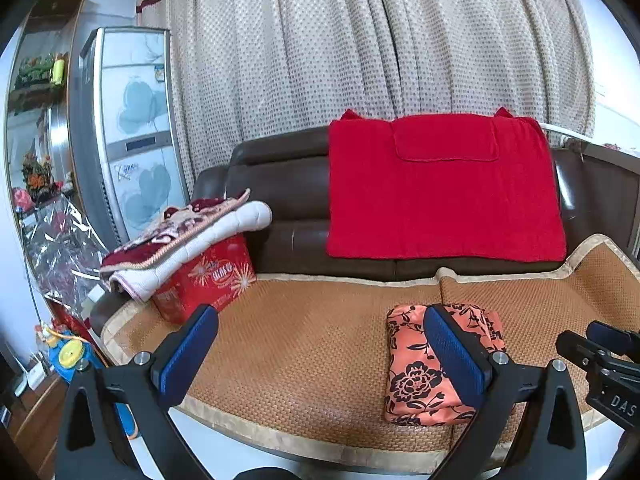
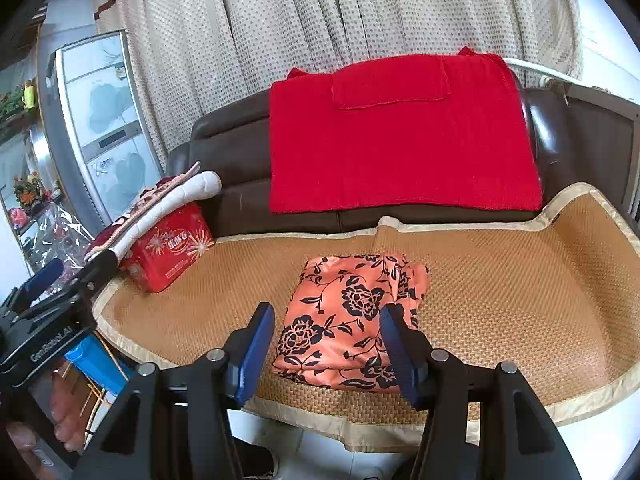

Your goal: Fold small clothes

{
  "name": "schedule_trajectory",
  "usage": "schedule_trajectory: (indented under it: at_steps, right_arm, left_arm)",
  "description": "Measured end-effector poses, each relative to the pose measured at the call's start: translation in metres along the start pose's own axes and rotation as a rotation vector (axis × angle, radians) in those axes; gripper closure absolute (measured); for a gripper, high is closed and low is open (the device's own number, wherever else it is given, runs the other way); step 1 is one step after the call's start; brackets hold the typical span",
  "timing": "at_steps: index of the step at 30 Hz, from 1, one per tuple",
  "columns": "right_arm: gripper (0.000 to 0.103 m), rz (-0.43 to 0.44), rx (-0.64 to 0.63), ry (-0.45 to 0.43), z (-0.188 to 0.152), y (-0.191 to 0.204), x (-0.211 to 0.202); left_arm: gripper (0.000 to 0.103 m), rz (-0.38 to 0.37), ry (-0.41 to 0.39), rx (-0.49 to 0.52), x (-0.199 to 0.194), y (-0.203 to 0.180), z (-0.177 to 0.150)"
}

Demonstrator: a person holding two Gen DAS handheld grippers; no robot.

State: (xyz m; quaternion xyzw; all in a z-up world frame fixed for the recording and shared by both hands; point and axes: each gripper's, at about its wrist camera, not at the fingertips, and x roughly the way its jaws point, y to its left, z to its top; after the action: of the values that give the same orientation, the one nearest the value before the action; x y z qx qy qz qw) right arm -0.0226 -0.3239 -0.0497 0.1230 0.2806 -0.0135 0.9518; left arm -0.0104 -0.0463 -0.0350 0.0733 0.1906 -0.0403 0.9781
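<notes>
A small orange garment with black flowers (image 2: 348, 316) lies folded into a neat rectangle on the woven seat mat (image 2: 500, 280), near its front edge. It also shows in the left wrist view (image 1: 416, 376). My right gripper (image 2: 326, 350) is open and empty, held just in front of the garment. My left gripper (image 1: 320, 354) is open and empty, to the left of the garment, with its right finger (image 1: 456, 360) in front of it. The right gripper also shows at the right edge of the left wrist view (image 1: 600, 352).
A red knitted cloth (image 2: 400, 140) hangs over the brown sofa back (image 2: 232, 152). A red box (image 2: 170, 248) with a folded quilt (image 2: 168, 200) on it stands at the mat's left end. A fridge (image 1: 132, 128) stands left of the sofa. Curtains hang behind.
</notes>
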Motion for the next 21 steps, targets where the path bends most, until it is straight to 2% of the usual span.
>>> schedule_trajectory:
  at_steps: [21]
  right_arm:
    - [0.043,-0.038,-0.04,-0.008,-0.003,0.023,-0.006]
  left_arm:
    - [0.001,0.04,-0.004,-0.021,-0.014,0.018,0.015]
